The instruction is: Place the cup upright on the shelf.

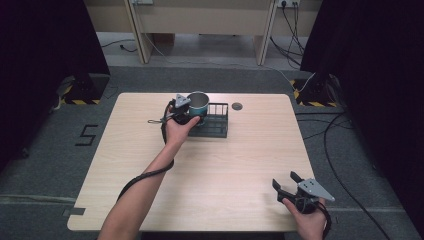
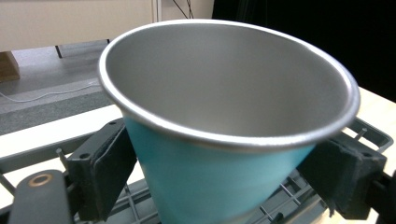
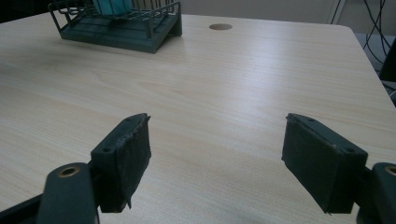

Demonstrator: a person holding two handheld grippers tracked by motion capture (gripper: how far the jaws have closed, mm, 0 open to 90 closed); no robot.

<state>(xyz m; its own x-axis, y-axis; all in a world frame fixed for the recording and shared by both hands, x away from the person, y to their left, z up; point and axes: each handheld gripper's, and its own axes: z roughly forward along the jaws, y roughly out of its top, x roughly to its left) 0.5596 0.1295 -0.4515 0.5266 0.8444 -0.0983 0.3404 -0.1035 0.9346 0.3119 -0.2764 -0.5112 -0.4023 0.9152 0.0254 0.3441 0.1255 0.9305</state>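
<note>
High view looks down on a pale wood-grain table (image 1: 215,165) with rounded corners, standing on grey carpet; a round cable hole (image 1: 237,106) sits near the table's far edge. Beyond it stands light wooden furniture (image 1: 200,20) against the far side of the room, with loose cables (image 1: 292,35) running across the floor, black curtains (image 1: 45,45) to both sides, and yellow-and-black striped marks (image 1: 82,101) at the curtain bases. A figure "5" (image 1: 86,135) is taped on the carpet left of the table. On the far part of the table lies a dark wire rack (image 1: 214,122), and at its left end a teal cup (image 1: 198,104) with a bare metal inside stands roughly upright. The left gripper (image 1: 187,111) has its pads pressed on either side of the cup's teal wall; in the left gripper view the cup (image 2: 224,172) sits between both pads, with the rack's (image 2: 369,133) wires under it and its rim tipped slightly toward the camera. The right gripper (image 1: 286,182) is at the near right corner of the table, well apart from the rack, jaws spread wide with nothing between them; the right gripper view shows bare tabletop (image 3: 224,93) between the pads and the rack (image 3: 121,28) far off.
</note>
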